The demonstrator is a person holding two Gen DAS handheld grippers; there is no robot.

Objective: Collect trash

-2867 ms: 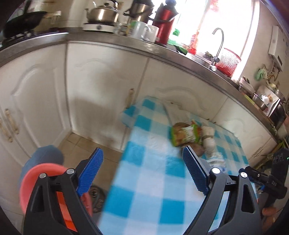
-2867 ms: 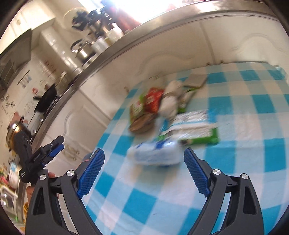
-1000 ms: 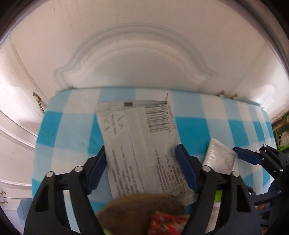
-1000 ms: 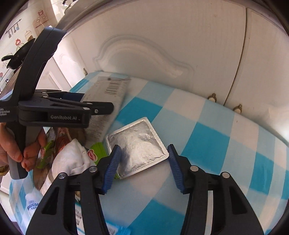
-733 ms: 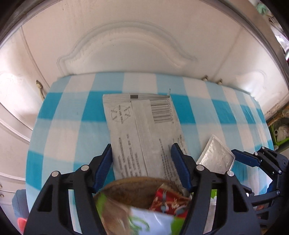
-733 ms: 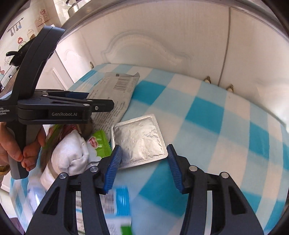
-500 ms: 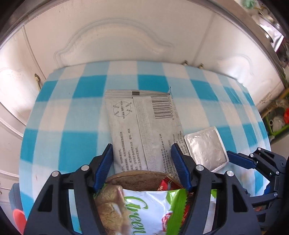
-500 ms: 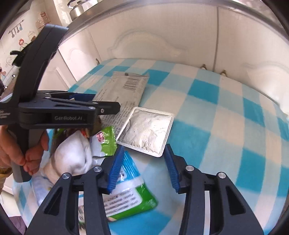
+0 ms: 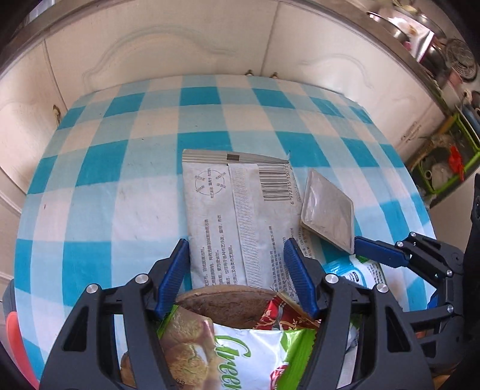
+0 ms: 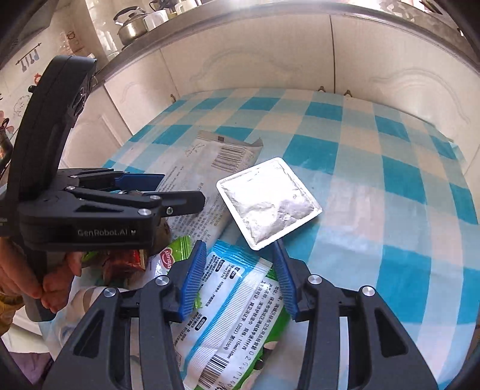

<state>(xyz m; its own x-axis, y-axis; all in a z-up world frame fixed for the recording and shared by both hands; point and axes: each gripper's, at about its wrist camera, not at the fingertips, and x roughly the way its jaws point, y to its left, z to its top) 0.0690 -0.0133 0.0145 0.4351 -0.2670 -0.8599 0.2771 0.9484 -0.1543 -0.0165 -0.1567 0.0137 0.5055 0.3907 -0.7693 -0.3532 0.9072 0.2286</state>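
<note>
Trash lies heaped at the near side of a blue-and-white checked tablecloth (image 9: 120, 210), low in both frames, and two pieces of it are in the grippers.

The left gripper (image 9: 235, 243) points steeply down at the table. Its jaws have just been closing, and its blue fingers now clamp the long sides of a flat grey packet (image 9: 240, 204) printed with a barcode. The packet runs from between the fingers up towards the middle of the left wrist frame. Right below the fingers sit a brown round thing (image 9: 225, 303), a red wrapper (image 9: 285, 312) and a green-and-white snack bag (image 9: 255, 354), overlapping one another.

The right gripper (image 10: 239, 242) has also just been closing. The near corner of a square foil sachet (image 10: 270, 201) sits between its fingertips, and the sachet stands tilted, raised off the cloth, so it looks gripped by that corner. Its left edge is just beside the grey packet. Under the right gripper's fingers lies a green-and-blue wipes pack (image 10: 234, 306), flat on the cloth.

At the left of the right wrist frame a hand (image 10: 45, 285) holds the left gripper's handle. White cupboard doors (image 10: 255, 60) fill the top of both frames, with a kettle (image 10: 132, 27) on the worktop at upper left.
</note>
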